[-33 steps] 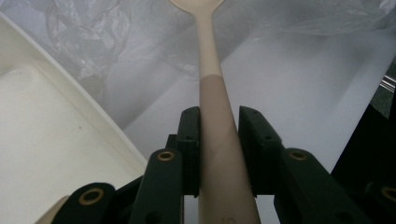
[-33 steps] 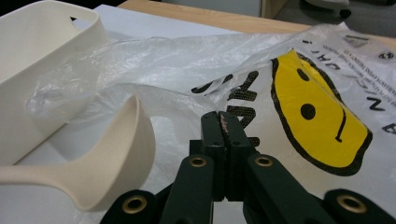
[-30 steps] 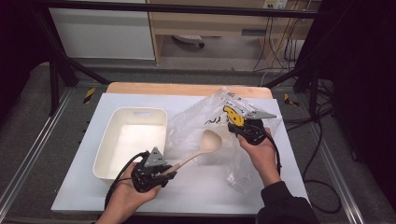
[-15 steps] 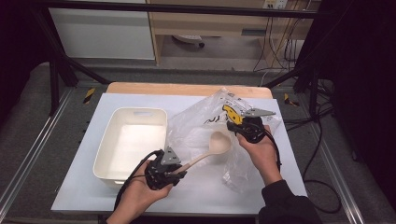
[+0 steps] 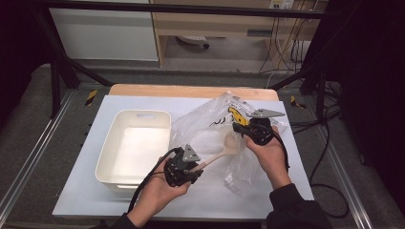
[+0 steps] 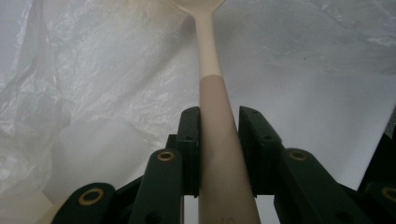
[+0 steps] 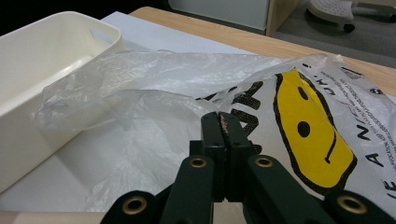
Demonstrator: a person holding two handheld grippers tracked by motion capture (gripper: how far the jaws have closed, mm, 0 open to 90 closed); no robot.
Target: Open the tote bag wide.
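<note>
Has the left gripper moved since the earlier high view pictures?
Yes. The left gripper, shut on the wooden spoon, has shifted rightward, away from the white tub, toward the plastic bag.

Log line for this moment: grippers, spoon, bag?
left gripper: shut on spoon | right gripper: pinching plastic bag | spoon bowl at bag mouth

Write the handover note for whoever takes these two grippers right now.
Left gripper: shut on the spoon handle, bowl pointing into the bag.
Right gripper: shut on a fold of the bag, holding its mouth up.
Bag lies on the white mat, right of the tub; the tub looks empty.
Done: spoon gripped, bag held open, spoon bowl at or just inside the bag mouth.
Left, as it appears: push the spoon fully into the bag, release it, then let go of the bag.
</note>
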